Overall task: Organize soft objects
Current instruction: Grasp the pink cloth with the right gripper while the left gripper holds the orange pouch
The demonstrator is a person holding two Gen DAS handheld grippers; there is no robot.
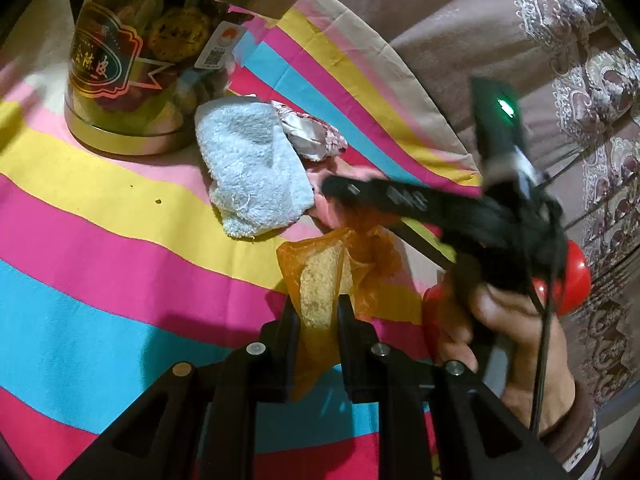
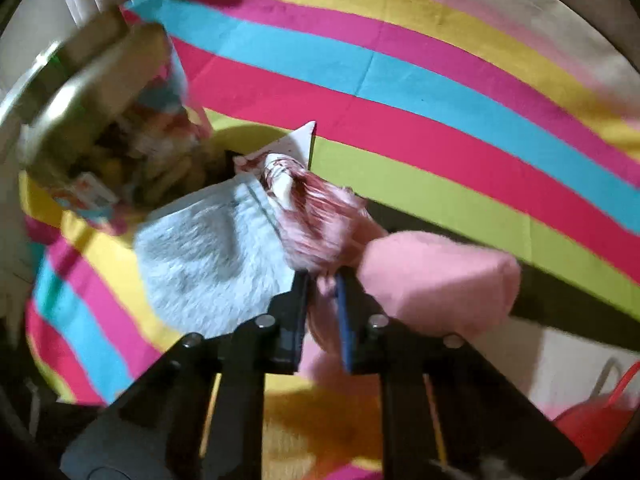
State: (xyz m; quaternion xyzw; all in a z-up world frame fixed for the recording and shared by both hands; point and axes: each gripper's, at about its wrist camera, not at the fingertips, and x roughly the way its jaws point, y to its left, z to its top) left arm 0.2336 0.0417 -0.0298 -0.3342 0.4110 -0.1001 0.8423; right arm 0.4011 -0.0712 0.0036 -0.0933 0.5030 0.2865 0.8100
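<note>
- Left wrist view: the left gripper point(image 1: 319, 312) is clamped on an orange mesh pouch point(image 1: 320, 280) with a pale sponge-like pad inside; the pouch hangs over the striped cloth point(image 1: 120, 264), on the near side of the white towel point(image 1: 252, 168).
- Right wrist view: the right gripper point(image 2: 322, 284) is closed on pink fluffy fabric point(image 2: 324, 224), just beside the white towel point(image 2: 208, 256), on the side away from the jar point(image 2: 104, 136). A pink plush piece point(image 2: 436, 280) lies against that fabric, further from the towel.
- Risk: the mesh is thin and loosely gathered; in my judgement it could slip or tear if pulled sharply.
- Risk: the pink fabric touches the towel and a crumpled white-and-red wrapper point(image 2: 280, 168), so lifting it could drag either along.
- Risk: the right gripper crosses just above the pouch in the left wrist view; the two tools could knock together, or the trailing cable point(image 1: 540, 320) could snag.
- Risk: the jar stands just beyond the towel; a wide sweep could tip it.
- Writing: the jar point(image 1: 132, 72) carries a gold-framed dark label with Chinese characters, too distorted to read reliably, plus a small white sticker with a QR code. No other legible text.
</note>
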